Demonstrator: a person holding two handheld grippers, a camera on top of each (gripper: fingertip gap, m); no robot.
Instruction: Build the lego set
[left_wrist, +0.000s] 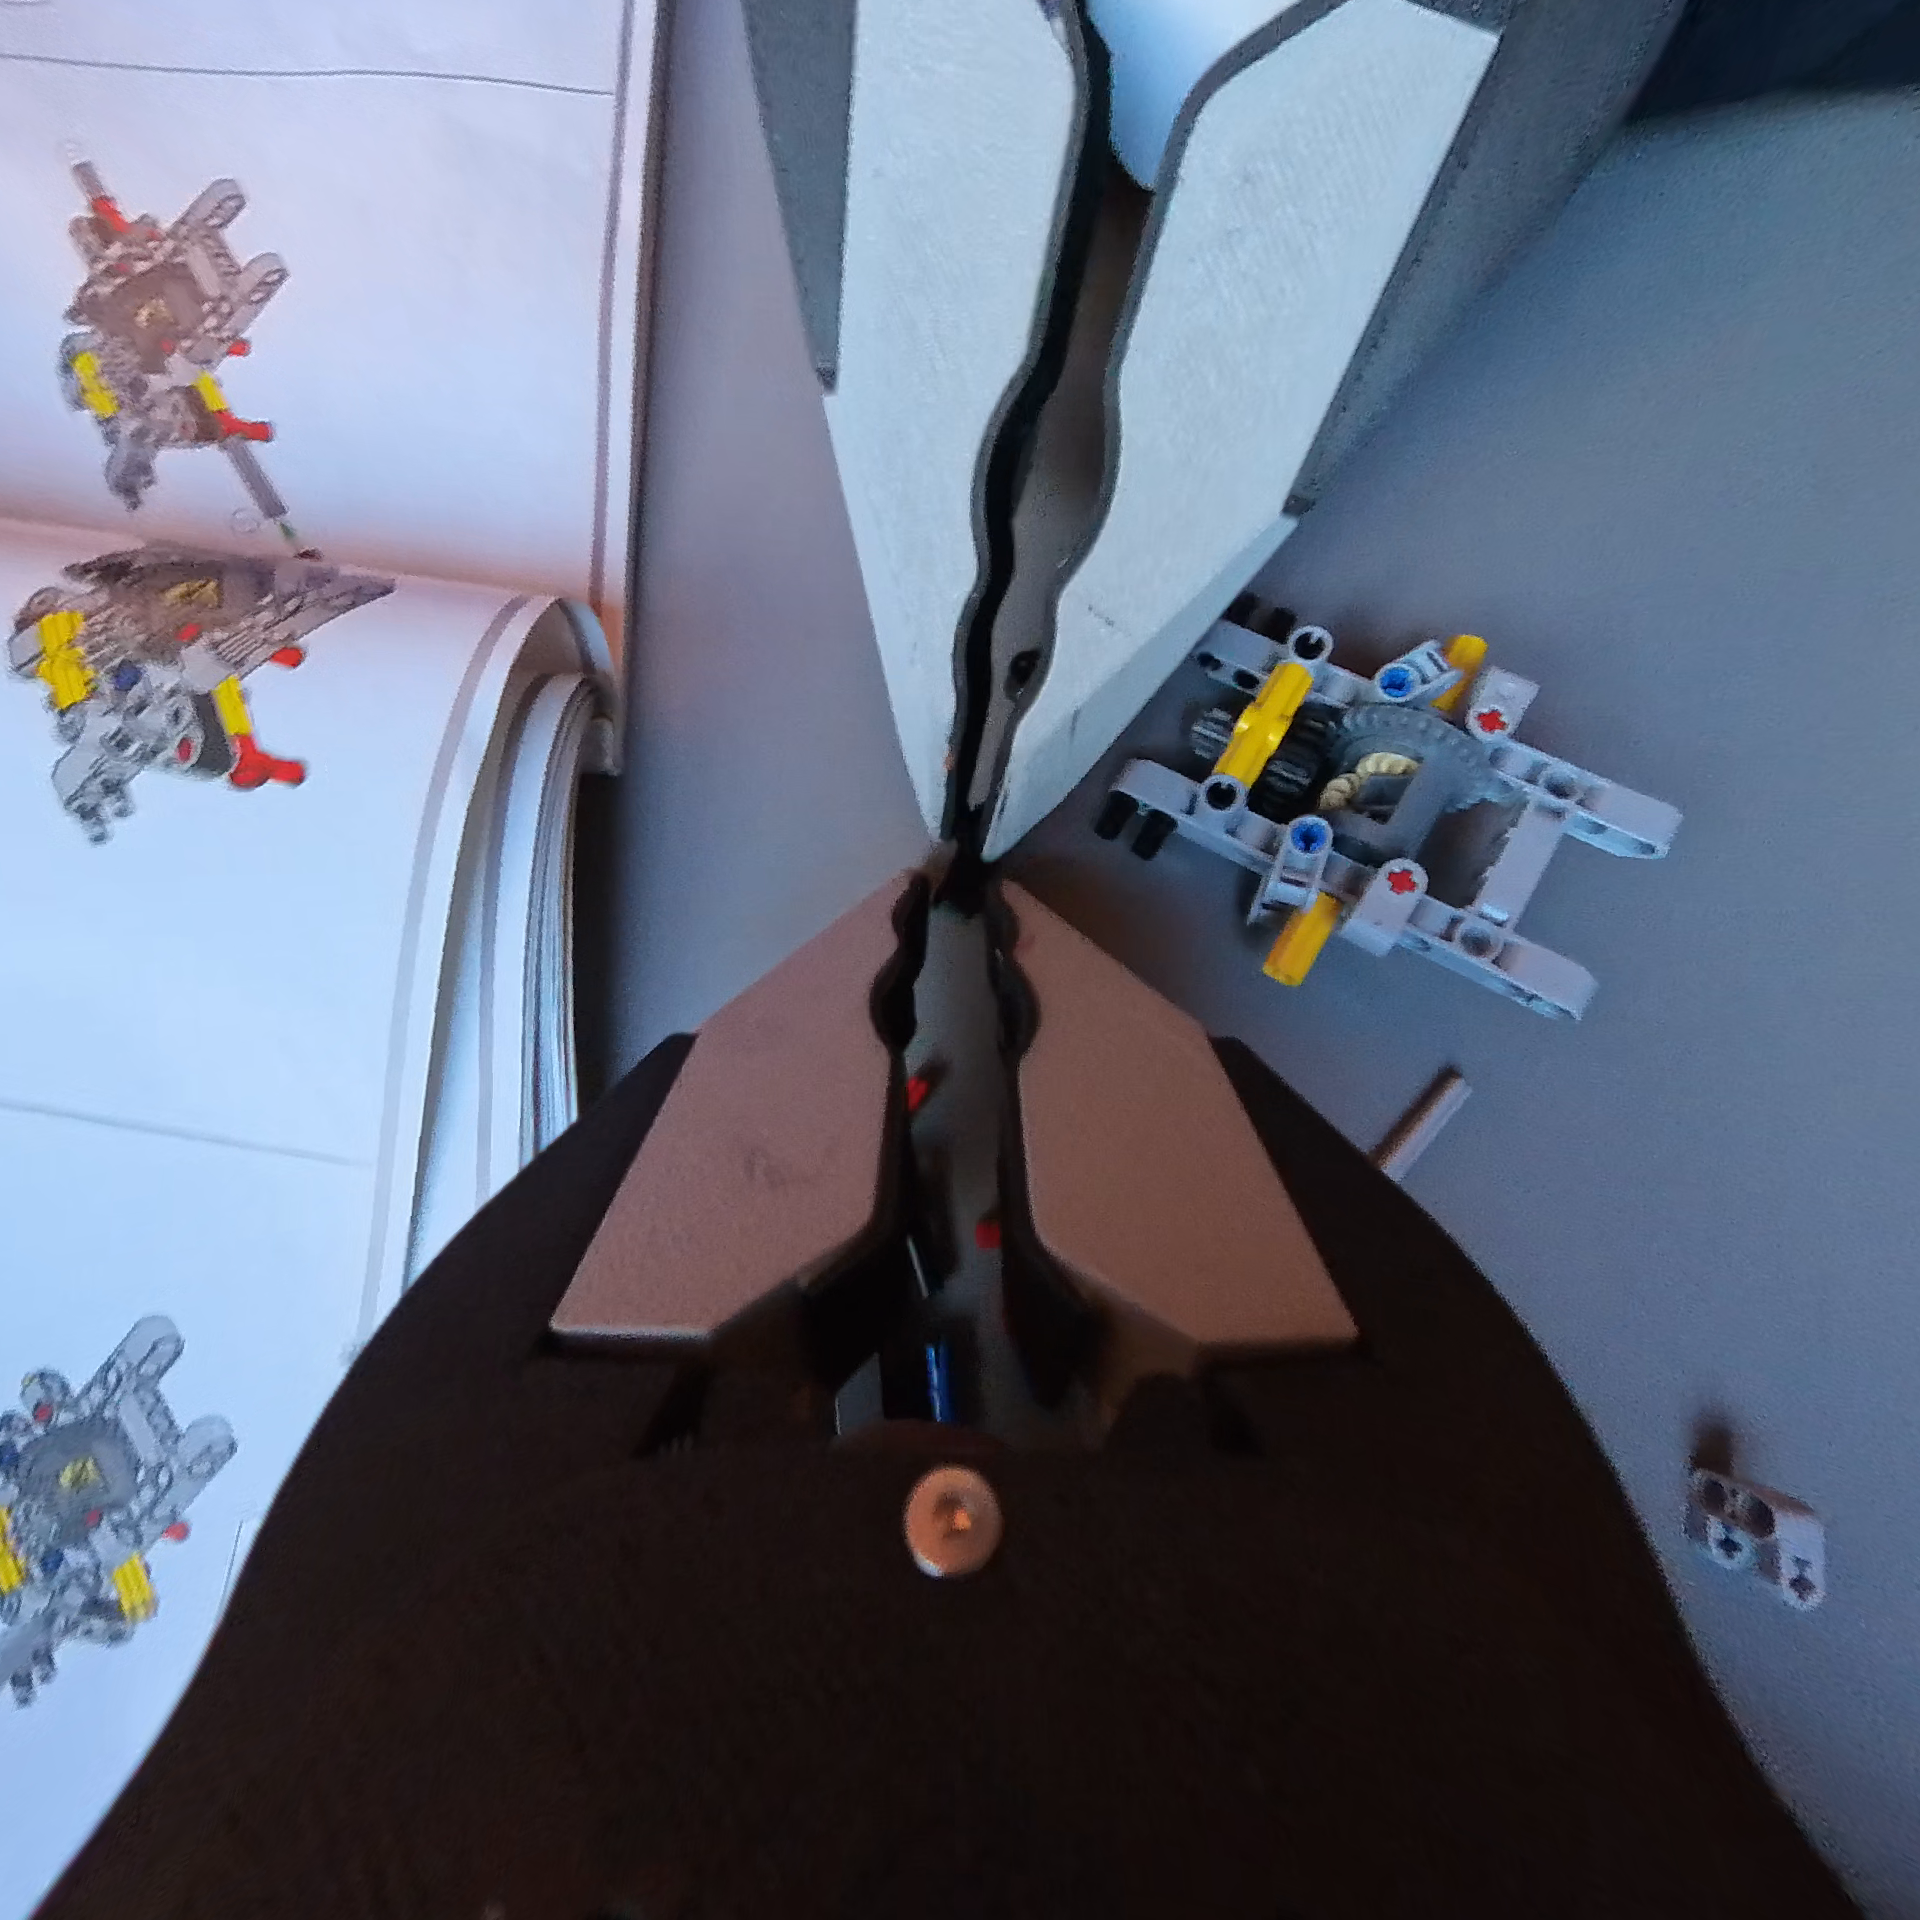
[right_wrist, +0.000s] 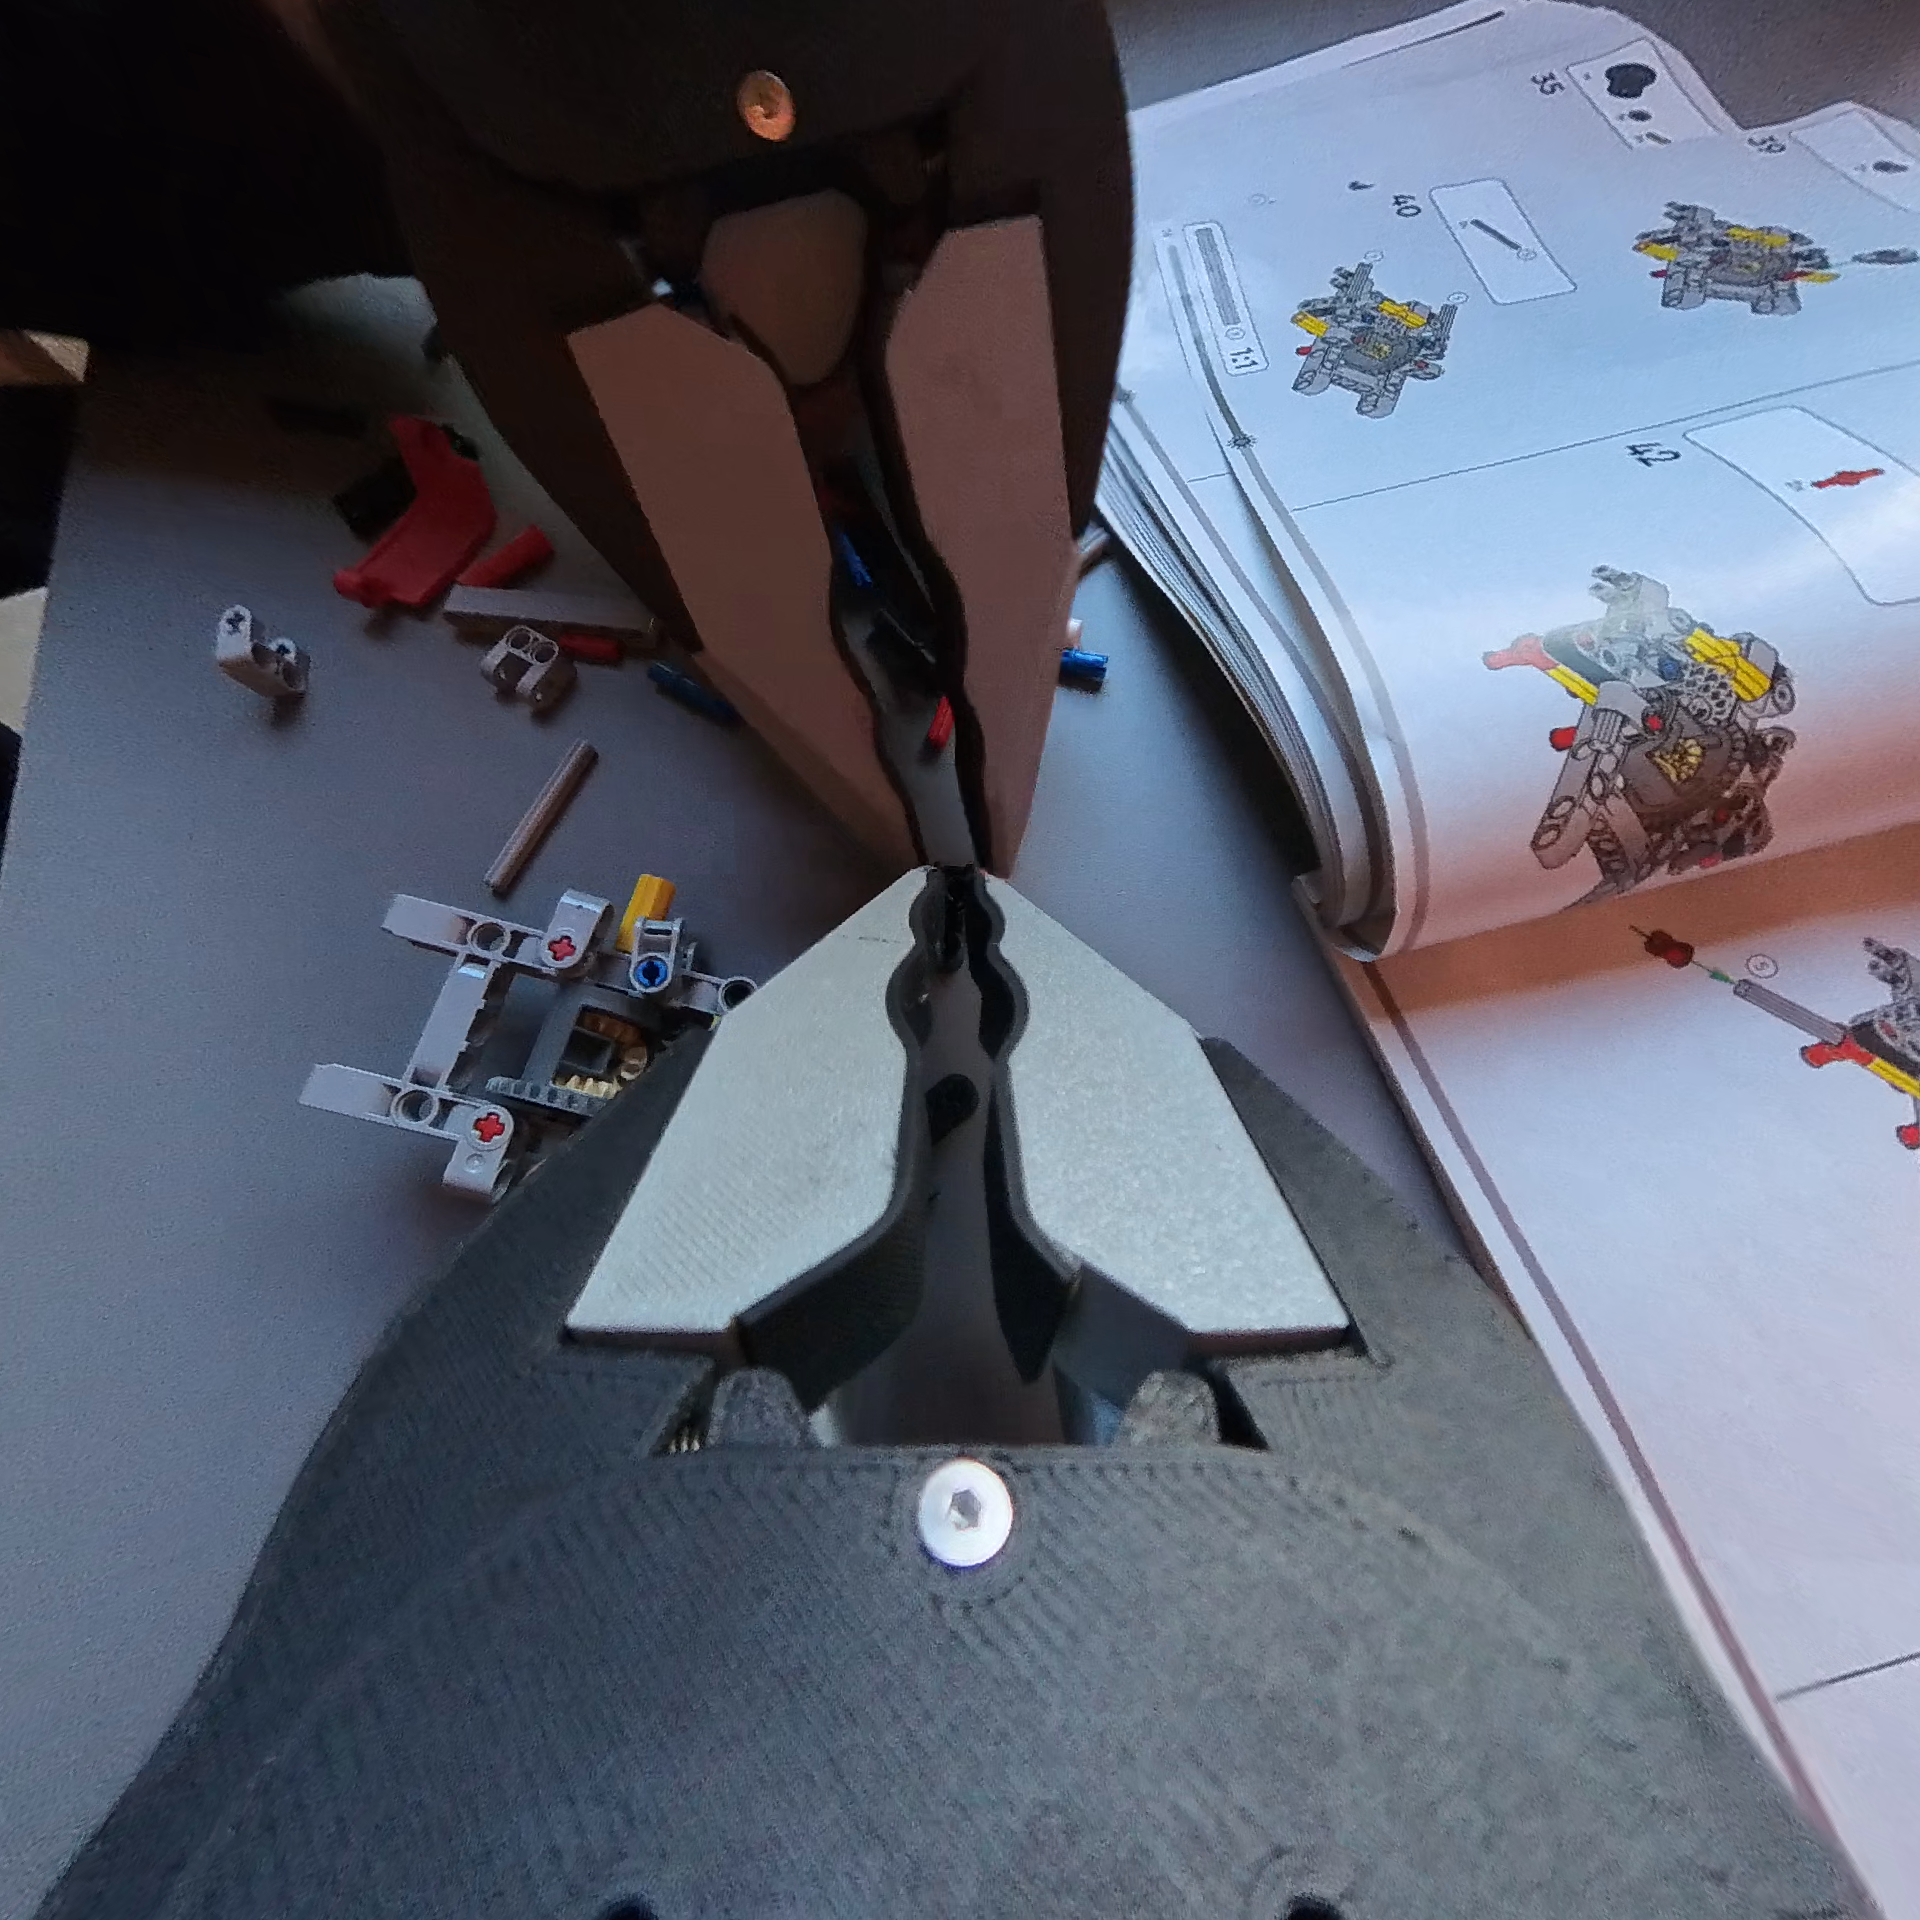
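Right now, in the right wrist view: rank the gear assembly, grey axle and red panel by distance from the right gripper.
1. gear assembly, just left of the right gripper
2. grey axle, farther ahead-left
3. red panel, far back left

Matt grey tabletop (right_wrist: 156, 1351), glossy paper booklet (right_wrist: 1558, 1195), ridged matt plastic tongs (right_wrist: 954, 883)

Desk (right_wrist: 208, 1351): plain grey, unpatterned. Left gripper (left_wrist: 961, 883): dark brown body, tan finger faces. Right gripper (right_wrist: 951, 883): black ribbed-texture body, pale grey finger faces with black wavy edging. Brick assembly (left_wrist: 1382, 810): light grey beams, yellow axles, blue and red pin ends, dark gears, one tan gear. Booklet (right_wrist: 1558, 727): white pages, grey border lines, multicoloured diagrams. Loose curved piece (right_wrist: 426, 520): red.
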